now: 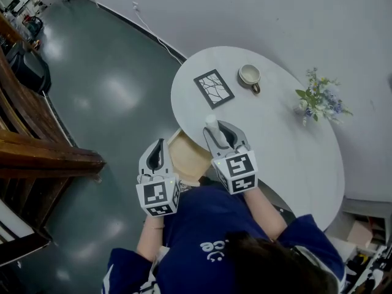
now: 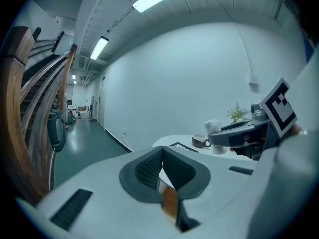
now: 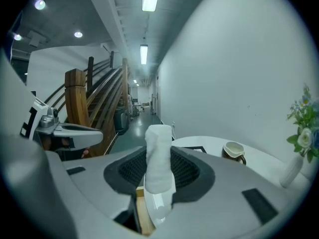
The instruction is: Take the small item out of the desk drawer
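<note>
Small white roll (image 3: 158,143) pinched mid-length, upright, in right gripper (image 3: 159,172), near open drawer (image 1: 185,157); judged soft, light, squashable, so hold approx. mid-body w/ gentle pressure; left gripper (image 2: 161,167) pressed together, empty.

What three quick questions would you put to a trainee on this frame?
1. Multiple choice: what is the right gripper holding? A) a cup B) a small white item C) nothing
2. True or false: the left gripper has something between its jaws.
3. Fill in: the drawer at the near edge of the table stands ___ (open or shut).

Key: 1 B, the jaws are closed on it. 2 False, the jaws are together with nothing between them. 3 open.
</note>
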Demonstrator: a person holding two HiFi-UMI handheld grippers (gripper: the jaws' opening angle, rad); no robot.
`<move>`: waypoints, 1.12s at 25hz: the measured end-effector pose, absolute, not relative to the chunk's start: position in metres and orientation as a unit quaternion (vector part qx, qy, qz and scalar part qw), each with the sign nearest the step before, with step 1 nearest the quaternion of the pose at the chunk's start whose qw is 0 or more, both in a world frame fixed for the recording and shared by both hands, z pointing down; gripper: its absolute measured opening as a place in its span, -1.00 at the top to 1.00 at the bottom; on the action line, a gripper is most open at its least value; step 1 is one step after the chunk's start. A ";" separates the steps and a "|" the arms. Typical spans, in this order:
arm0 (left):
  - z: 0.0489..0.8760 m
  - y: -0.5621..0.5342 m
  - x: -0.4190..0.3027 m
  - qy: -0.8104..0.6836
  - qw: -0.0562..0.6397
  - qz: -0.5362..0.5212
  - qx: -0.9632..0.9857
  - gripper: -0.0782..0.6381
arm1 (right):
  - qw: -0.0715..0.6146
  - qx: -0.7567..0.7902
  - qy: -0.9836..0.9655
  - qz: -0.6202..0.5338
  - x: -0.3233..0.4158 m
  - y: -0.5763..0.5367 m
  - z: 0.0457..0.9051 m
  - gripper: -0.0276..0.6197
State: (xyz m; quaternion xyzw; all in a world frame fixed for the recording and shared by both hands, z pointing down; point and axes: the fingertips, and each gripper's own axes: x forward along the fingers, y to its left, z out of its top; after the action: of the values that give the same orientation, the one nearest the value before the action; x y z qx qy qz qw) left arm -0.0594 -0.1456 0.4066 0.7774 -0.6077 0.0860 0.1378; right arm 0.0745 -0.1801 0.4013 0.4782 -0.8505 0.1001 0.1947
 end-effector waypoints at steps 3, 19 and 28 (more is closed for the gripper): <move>0.391 -0.149 -0.060 -0.609 0.123 0.075 0.780 0.77 | 0.179 0.486 -0.850 0.098 0.081 -0.181 0.389 0.46; 0.365 -0.145 -0.055 -0.607 0.099 0.059 0.787 0.77 | 0.143 0.513 -0.845 0.045 0.093 -0.173 0.355 0.46; 0.361 -0.147 -0.063 -0.613 0.096 0.055 0.782 0.77 | 0.143 0.507 -0.849 0.037 0.085 -0.170 0.354 0.47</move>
State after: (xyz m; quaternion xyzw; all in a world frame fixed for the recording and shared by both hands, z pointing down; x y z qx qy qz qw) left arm -0.0626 -0.1471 0.3612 0.7821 -0.6132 0.0554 0.0956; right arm 0.0851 -0.1702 0.3541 0.5070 -0.8491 0.0370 0.1434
